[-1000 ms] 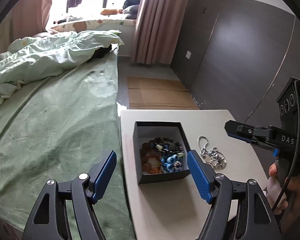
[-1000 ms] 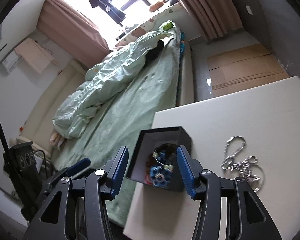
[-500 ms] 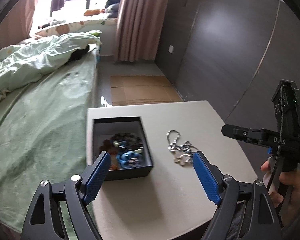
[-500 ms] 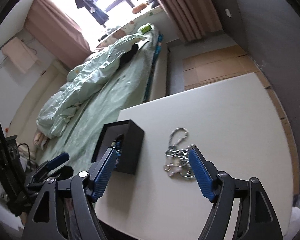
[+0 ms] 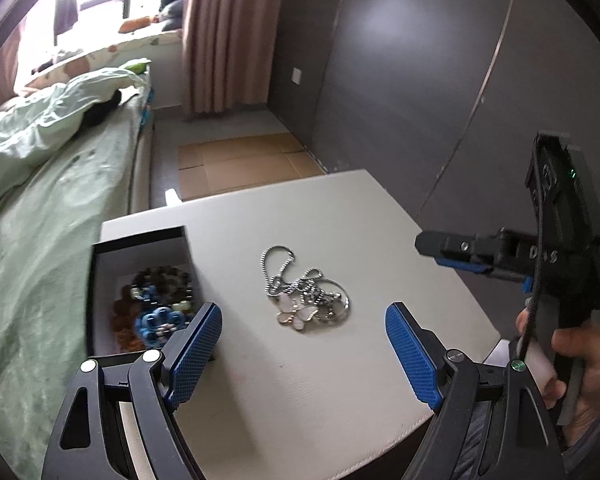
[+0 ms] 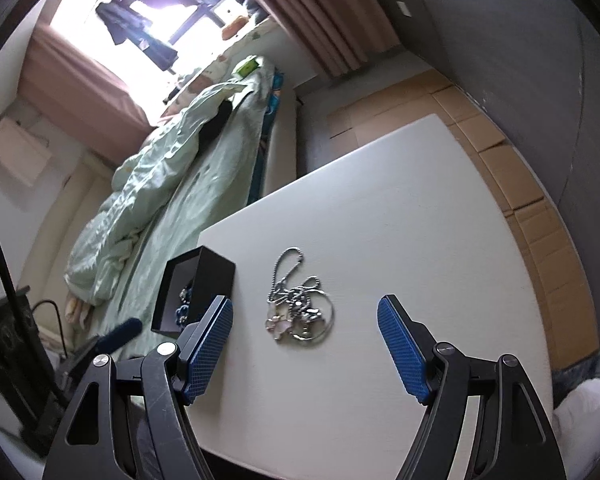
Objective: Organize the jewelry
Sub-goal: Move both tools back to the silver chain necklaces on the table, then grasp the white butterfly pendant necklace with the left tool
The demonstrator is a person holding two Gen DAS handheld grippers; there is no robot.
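Observation:
A tangle of silver chain necklaces with a pink butterfly pendant [image 5: 306, 296] lies loose on the white table [image 5: 340, 220]; it also shows in the right wrist view [image 6: 300, 308]. A black open box [image 5: 140, 292] at the table's left edge holds beaded bracelets; the right wrist view shows the box too [image 6: 196, 292]. My left gripper [image 5: 304, 348] is open and empty, hovering near the necklaces. My right gripper [image 6: 305, 344] is open and empty, just in front of the necklaces; it appears at the right in the left wrist view [image 5: 452, 254].
A bed with a green sheet and quilt [image 5: 48, 168] runs along the table's left side. Flattened cardboard [image 5: 244, 164] lies on the floor beyond the table. A dark grey wall [image 5: 420, 80] stands to the right. Pink curtains [image 5: 224, 32] hang by the window.
Both grippers swung right from over the box to face the necklaces. The right gripper's jaws have opened wider. Nothing was picked up.

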